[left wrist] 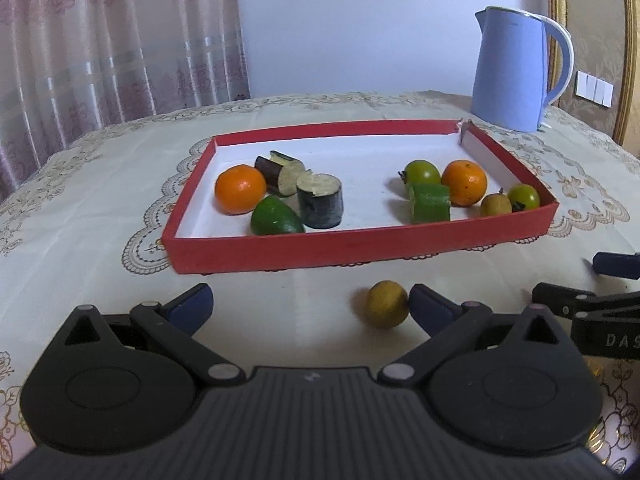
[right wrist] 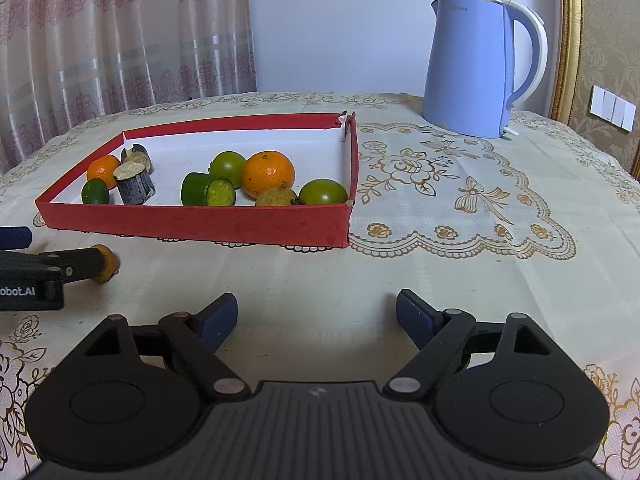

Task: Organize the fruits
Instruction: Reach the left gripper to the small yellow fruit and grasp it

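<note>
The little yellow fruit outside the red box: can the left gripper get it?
Probably yes. The yellow fruit lies on the tablecloth beside the open left gripper's right finger, nothing blocking it.

the right claw (right wrist: 316,316) is open over the bare desk (right wrist: 320,272), nothing between its jaws. behind it stands a red tray (right wrist: 192,226) with two oranges (right wrist: 268,174), green tomatoes (right wrist: 323,192), cucumber pieces (right wrist: 208,190) and eggplant pieces (right wrist: 135,184). at the left edge the left claw (right wrist: 24,256) is beside a yellow fruit (right wrist: 109,266). a blue kettle (right wrist: 468,68) stands at the back.
</note>
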